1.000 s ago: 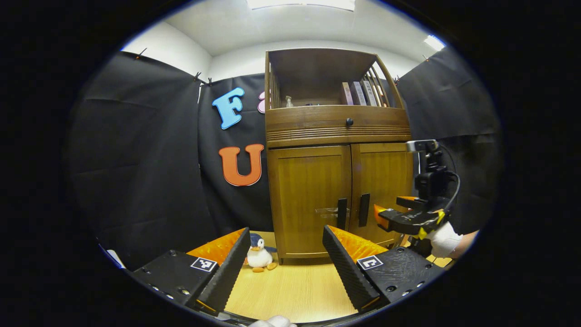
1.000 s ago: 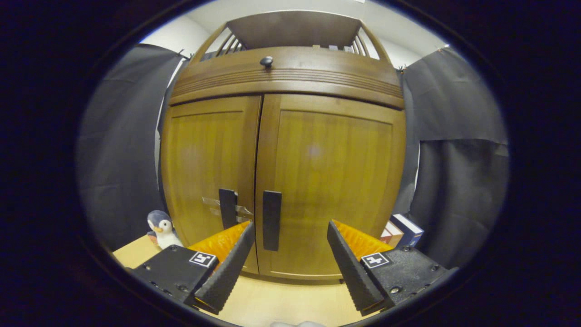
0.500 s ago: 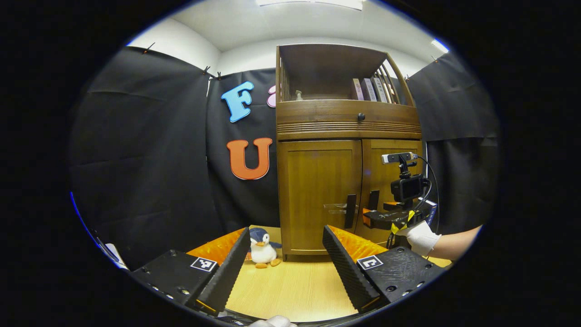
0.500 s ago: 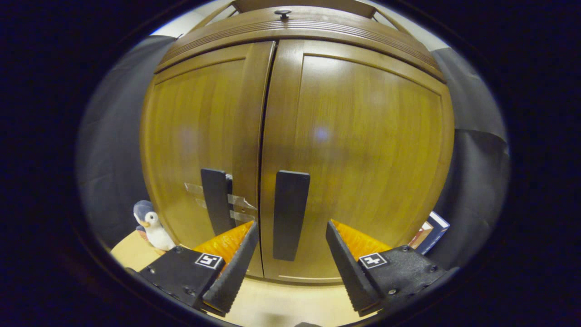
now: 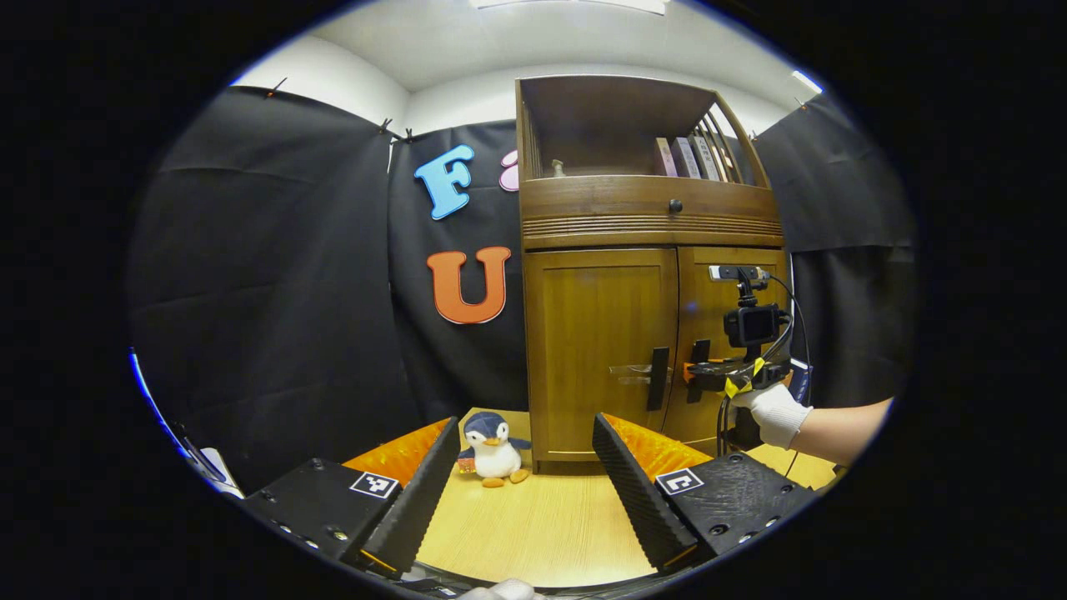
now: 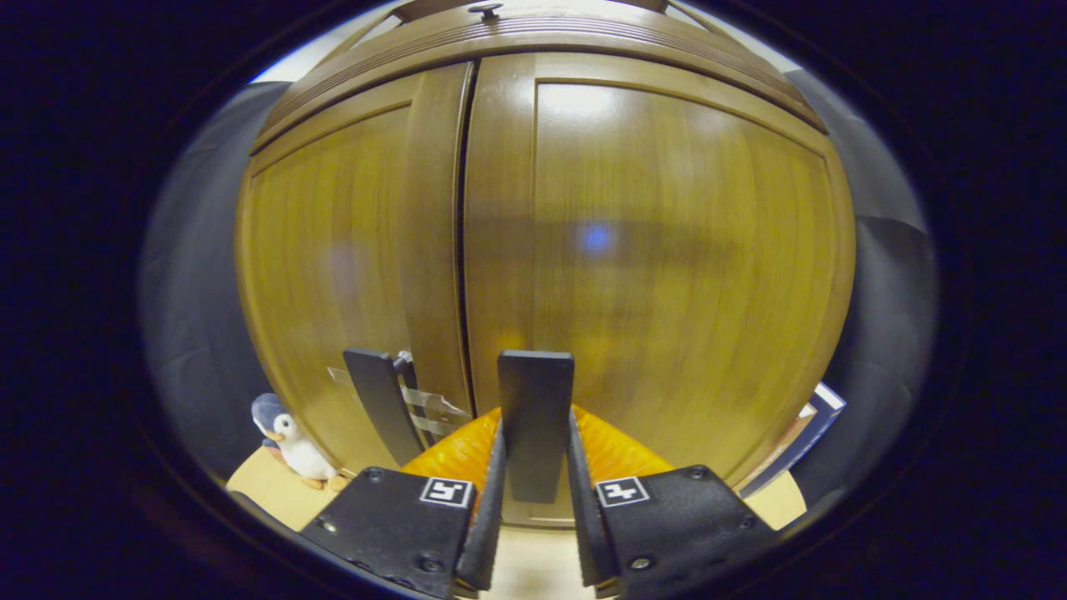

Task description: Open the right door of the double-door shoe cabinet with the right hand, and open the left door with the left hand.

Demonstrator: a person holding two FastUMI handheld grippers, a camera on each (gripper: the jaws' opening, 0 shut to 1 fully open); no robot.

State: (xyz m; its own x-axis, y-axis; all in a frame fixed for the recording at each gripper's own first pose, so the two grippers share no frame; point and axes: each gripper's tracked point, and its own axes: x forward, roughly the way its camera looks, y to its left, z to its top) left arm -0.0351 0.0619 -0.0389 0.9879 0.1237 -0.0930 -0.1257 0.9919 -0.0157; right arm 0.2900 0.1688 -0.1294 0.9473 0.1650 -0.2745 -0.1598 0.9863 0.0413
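The wooden shoe cabinet (image 5: pixel 642 225) stands at the far side of the table, both doors closed. In the right gripper view the right door (image 6: pixel 675 267) fills the middle and its dark vertical handle (image 6: pixel 535 417) sits between my right gripper's (image 6: pixel 535 508) fingers, which are shut on it. The left door (image 6: pixel 333 275) has its own dark handle (image 6: pixel 379 404) just to the left. In the left gripper view my left gripper (image 5: pixel 521 492) stands open, well back from the cabinet, and the right gripper (image 5: pixel 717 375) is seen at the right door's handle, held by a gloved hand (image 5: pixel 775 412).
A small plush penguin (image 5: pixel 493 437) sits on the wooden tabletop (image 5: pixel 533 525) at the cabinet's left foot. Books (image 6: pixel 804 425) lean by the cabinet's right side. More books (image 5: pixel 692 157) stand on the open upper shelf above a drawer with a round knob (image 5: pixel 674 205).
My right gripper has moved in on the right door's handle and shut on it. The left gripper view has shifted so the cabinet sits farther right and smaller.
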